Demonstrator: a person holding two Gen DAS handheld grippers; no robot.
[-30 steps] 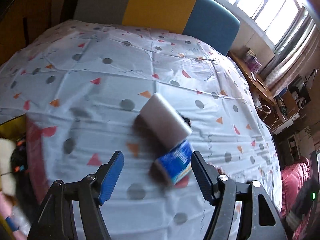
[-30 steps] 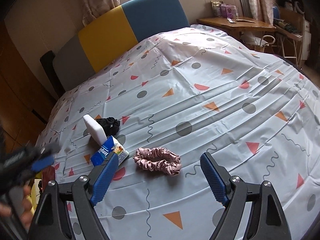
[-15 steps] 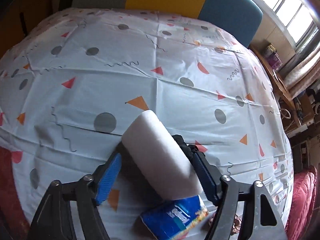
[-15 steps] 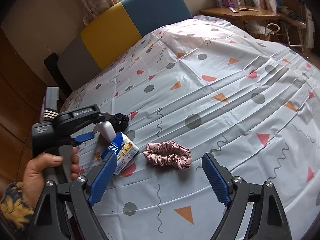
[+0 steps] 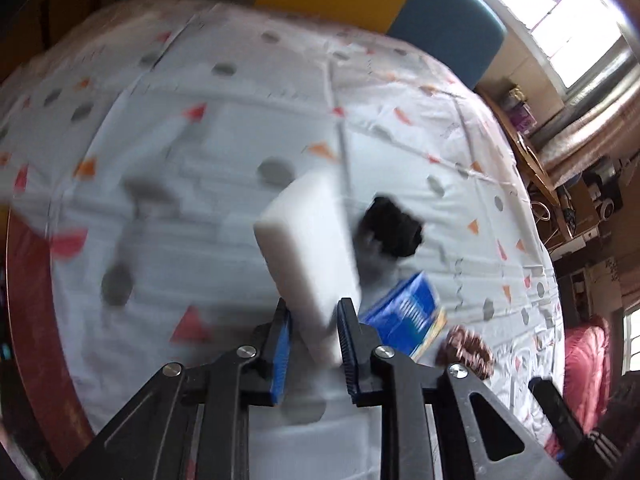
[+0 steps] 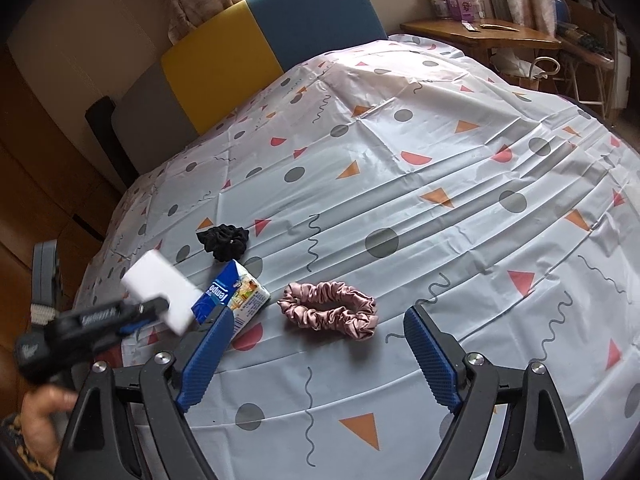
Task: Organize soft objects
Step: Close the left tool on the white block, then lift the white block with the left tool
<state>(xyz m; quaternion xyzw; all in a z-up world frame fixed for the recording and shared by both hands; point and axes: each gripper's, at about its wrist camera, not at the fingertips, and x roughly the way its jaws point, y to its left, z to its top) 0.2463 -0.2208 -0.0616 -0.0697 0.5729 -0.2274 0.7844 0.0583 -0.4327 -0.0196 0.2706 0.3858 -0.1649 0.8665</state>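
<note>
White foam, a rectangular sponge block [image 5: 308, 256], is now pinched between the blue pads of the left claw [image 5: 313, 332] and raised off the patterned sheet, where half a second ago the claw only straddled it as it lay flat; the left view is smeared with motion, so the lift looks to be under way; this suggests the first soft item is on its way to a new spot, though where is not shown. Right claw [image 6: 316, 354] hangs wide open and empty, near the pink satin scrunchie [image 6: 328, 309], which lies just to the right of the blue tissue packet [image 6: 228, 292]; a black scrunchie [image 6: 224, 240] sits a little farther back; all three have kept their places. Everything rests on a bed covered by a pale sheet [image 6: 440, 168] printed with grey dots, orange and red triangles and squiggles; at its far end stands a grey, yellow and teal headboard [image 6: 260, 52]; a wooden table [image 6: 480, 34] with small boxes stands at the far right under a curtained window.
</note>
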